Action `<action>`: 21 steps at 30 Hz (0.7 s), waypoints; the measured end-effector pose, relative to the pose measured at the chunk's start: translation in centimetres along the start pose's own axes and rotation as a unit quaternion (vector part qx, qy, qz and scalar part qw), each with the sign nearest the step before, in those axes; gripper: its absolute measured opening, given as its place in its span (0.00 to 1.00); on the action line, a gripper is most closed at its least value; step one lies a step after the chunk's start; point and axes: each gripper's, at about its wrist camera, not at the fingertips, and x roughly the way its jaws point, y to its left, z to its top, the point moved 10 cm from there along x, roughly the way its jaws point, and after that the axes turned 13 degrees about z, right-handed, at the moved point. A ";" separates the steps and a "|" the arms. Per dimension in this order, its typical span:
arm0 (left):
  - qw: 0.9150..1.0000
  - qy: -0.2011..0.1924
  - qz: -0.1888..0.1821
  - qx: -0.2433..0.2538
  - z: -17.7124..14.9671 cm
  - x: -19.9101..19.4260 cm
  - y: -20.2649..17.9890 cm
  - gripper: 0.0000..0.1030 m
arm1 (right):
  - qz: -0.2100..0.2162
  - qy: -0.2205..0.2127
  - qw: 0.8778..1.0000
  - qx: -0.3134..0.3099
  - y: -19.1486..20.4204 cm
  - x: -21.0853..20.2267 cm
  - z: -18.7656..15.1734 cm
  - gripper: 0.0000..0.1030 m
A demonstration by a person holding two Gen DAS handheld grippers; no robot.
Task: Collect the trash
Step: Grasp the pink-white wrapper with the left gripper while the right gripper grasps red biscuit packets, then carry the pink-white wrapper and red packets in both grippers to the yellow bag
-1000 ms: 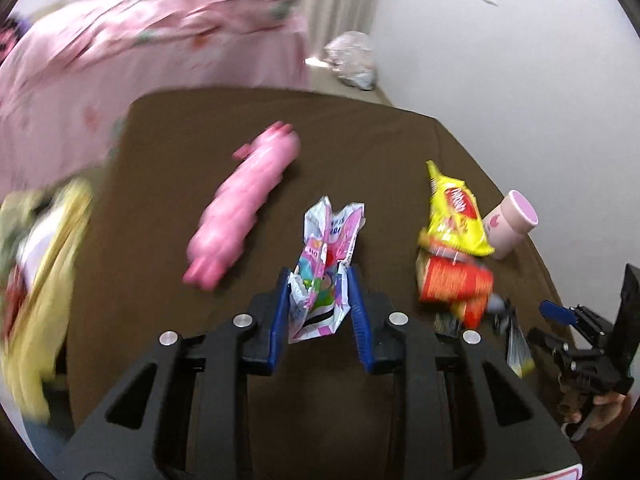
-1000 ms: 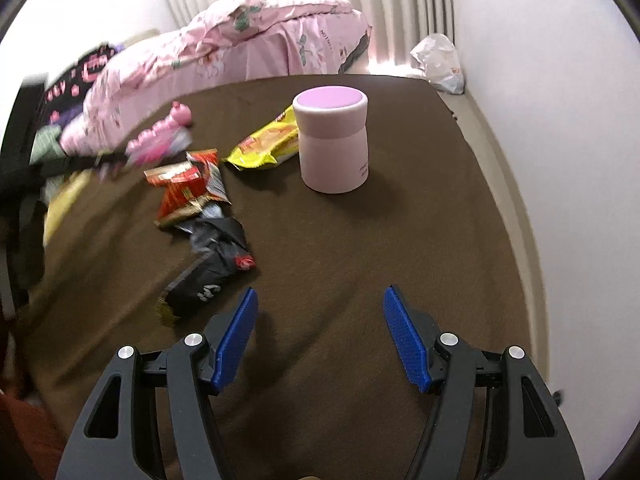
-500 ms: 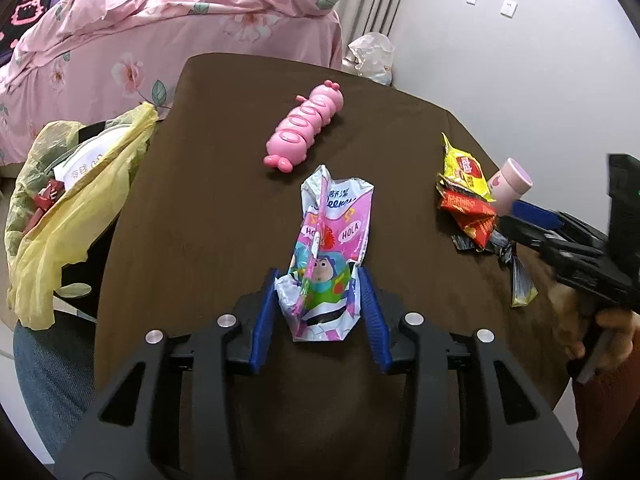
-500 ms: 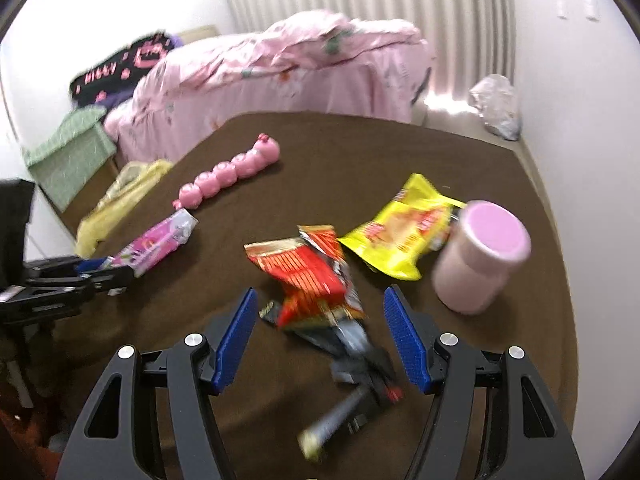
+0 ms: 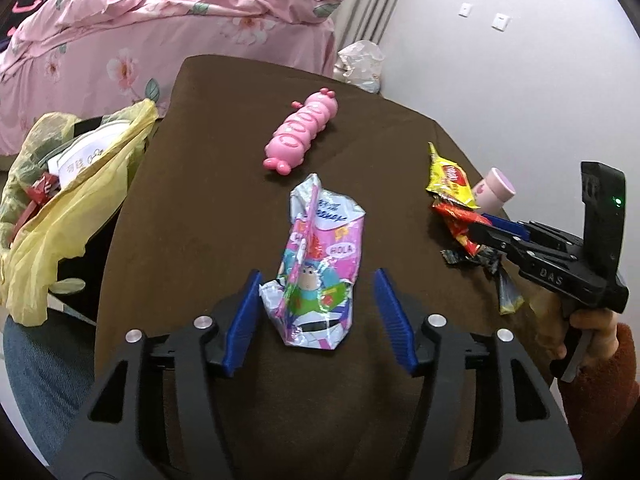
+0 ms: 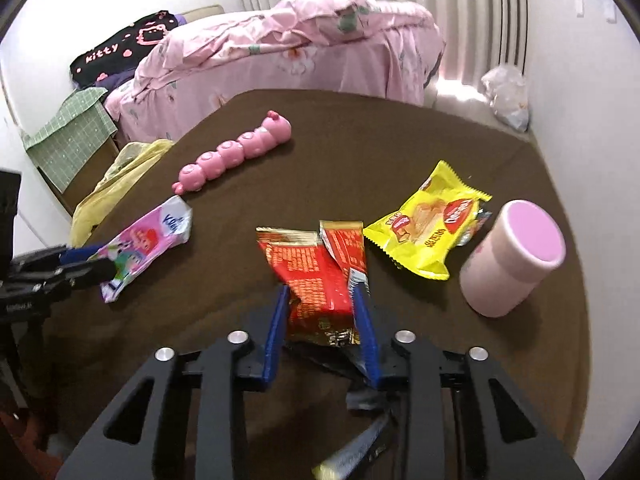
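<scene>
A crumpled pink cartoon wrapper [image 5: 318, 268] lies on the brown table [image 5: 208, 184], between the fingers of my left gripper [image 5: 318, 318], which is open and not touching it. The wrapper also shows in the right wrist view [image 6: 146, 240]. My right gripper [image 6: 322, 322] is shut on a red snack wrapper [image 6: 316, 276]. A yellow snack packet [image 6: 430, 224] and a dark wrapper [image 6: 360, 400] lie by it. In the left wrist view the right gripper [image 5: 504, 236] sits over the red wrapper [image 5: 460, 220].
A yellow trash bag [image 5: 60, 200] hangs at the table's left edge. A pink caterpillar toy [image 6: 236, 152] and a pink cup [image 6: 516, 256] stand on the table. A pink bed [image 6: 300, 44] lies behind, a white bag [image 6: 506, 96] on the floor.
My left gripper has opened and let go of the pink cartoon wrapper, which now lies on the table. My right gripper moved in and shut on the red wrapper.
</scene>
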 end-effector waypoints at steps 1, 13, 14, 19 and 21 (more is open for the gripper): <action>1.000 -0.002 -0.005 0.006 0.0 -0.2 -0.3 0.57 | -0.001 -0.005 1.000 0.000 0.1 -0.5 -0.1 0.29; 0.984 -0.023 0.113 0.136 -1.1 0.6 -1.3 0.54 | -0.013 -0.045 0.999 0.024 0.1 -4.6 -2.4 0.29; 0.983 -0.022 0.114 0.141 -1.2 0.7 -1.3 0.47 | -0.012 -0.047 0.999 0.026 0.1 -4.6 -2.5 0.29; 0.989 -0.019 0.096 0.114 -1.0 0.5 -0.6 0.22 | -0.015 -0.053 0.998 0.025 0.2 -5.2 -2.6 0.29; 0.991 -0.022 0.094 0.092 -0.5 0.1 0.2 0.16 | -0.015 -0.058 0.998 0.020 0.6 -5.6 -2.5 0.29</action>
